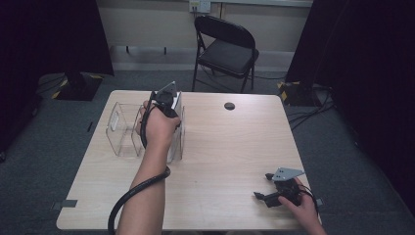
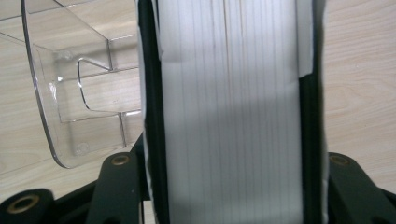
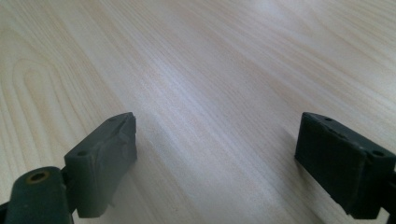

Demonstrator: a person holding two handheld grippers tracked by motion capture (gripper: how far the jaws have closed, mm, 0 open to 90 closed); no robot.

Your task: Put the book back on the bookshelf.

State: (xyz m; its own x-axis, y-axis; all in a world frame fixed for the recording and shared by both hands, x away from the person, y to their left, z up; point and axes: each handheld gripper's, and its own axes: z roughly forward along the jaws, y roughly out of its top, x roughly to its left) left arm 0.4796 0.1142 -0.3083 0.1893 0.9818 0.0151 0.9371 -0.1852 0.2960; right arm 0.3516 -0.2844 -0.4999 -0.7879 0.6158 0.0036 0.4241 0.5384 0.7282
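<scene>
Two grippers: left gripper [image 1: 169, 102] grasps a white black-edged flat binder [image 2: 231, 116] beside the clear plastic rack [image 1: 122, 129], insertion likely next; right gripper [image 3: 219, 158] released, resting on the pale wooden surface [image 1: 230, 147].

Pale wood-grain desk [image 1: 230, 156], smooth with a soft sheen, fine streaks running along its top. Clear glossy plastic holder [image 1: 122, 132] with polished curved edges, wood showing through its walls. White, matt, faintly ribbed block [image 2: 229, 116] edged in black, pinched in the left gripper [image 2: 224, 186] of dull black plastic with brass-coloured fittings. Right gripper [image 3: 224, 163] in matt black, pads slightly scuffed, spread apart. Folding chair [image 1: 226, 46] in black, seat padding with a slight shine. Grey carpet-like floor [image 1: 44, 152], rough-looking.
</scene>
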